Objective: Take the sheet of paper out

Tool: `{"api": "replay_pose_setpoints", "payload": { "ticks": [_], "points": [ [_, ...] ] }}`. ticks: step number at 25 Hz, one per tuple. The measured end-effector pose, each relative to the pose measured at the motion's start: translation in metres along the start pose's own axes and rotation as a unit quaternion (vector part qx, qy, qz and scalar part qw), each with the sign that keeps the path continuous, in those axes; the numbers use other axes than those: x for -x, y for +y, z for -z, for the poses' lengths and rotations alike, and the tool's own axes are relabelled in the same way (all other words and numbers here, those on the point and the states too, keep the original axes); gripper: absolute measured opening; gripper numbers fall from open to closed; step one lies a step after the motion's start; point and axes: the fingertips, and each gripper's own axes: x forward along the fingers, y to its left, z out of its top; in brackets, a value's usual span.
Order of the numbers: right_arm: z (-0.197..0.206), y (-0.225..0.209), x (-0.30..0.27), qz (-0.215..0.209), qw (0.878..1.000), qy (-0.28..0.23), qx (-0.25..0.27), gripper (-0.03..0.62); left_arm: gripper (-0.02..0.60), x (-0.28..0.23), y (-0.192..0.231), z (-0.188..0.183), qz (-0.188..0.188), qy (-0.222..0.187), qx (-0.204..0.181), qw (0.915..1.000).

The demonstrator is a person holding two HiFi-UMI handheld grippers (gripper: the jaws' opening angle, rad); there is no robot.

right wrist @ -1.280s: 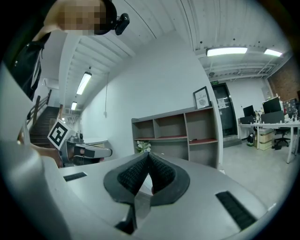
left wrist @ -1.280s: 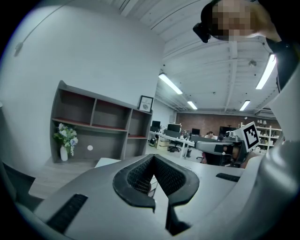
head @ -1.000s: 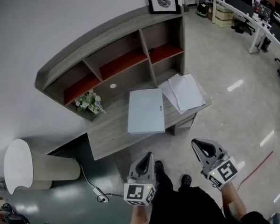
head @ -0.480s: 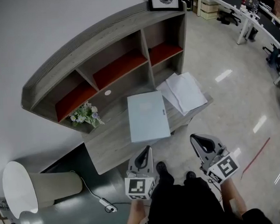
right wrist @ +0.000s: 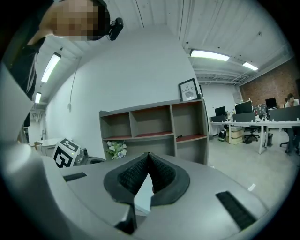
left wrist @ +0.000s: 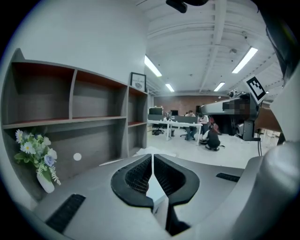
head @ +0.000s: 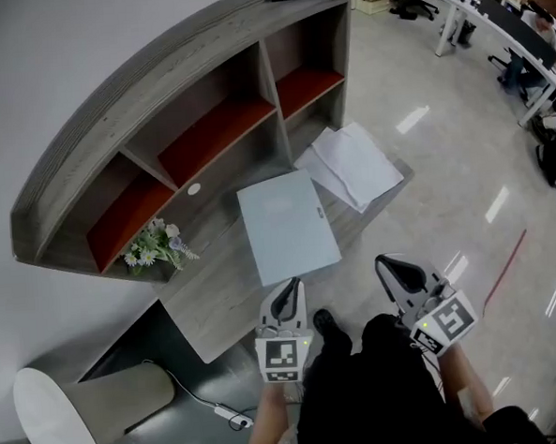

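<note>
Loose white paper sheets on the desk; left tongs and right tongs together, empty.

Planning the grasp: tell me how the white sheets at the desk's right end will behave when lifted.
The white sheets look thin and lie flat on the desk, so they will probably flop if lifted by one edge. Several overlap loosely, so pulling one may drag its neighbours. They are likely very light.

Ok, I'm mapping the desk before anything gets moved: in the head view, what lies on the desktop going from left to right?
Flowers → pale blue folder → loose sheets of paper
</note>
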Motion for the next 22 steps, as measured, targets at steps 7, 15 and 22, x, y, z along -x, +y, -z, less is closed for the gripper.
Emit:
{"api": "replay_pose_setpoints", "payload": {
  "ticks": [7,15,22],
  "points": [
    [0.012,-0.005,-0.004,0.033,0.999,0.022,-0.023,0.012,0.014,-0.027,0.004,0.031,0.034,0.038,-0.032,0.9982],
    [0.026,-0.015,-0.014,0.048,0.998,0.036,-0.025,0.012,0.070,-0.058,0.000,0.065,0.067,0.081,-0.066,0.9923],
    [0.046,-0.019,-0.019,0.056,0.996,0.062,-0.037,0.012,0.140,-0.085,-0.010,0.102,0.086,0.131,-0.115,0.9810]
  ]
}}
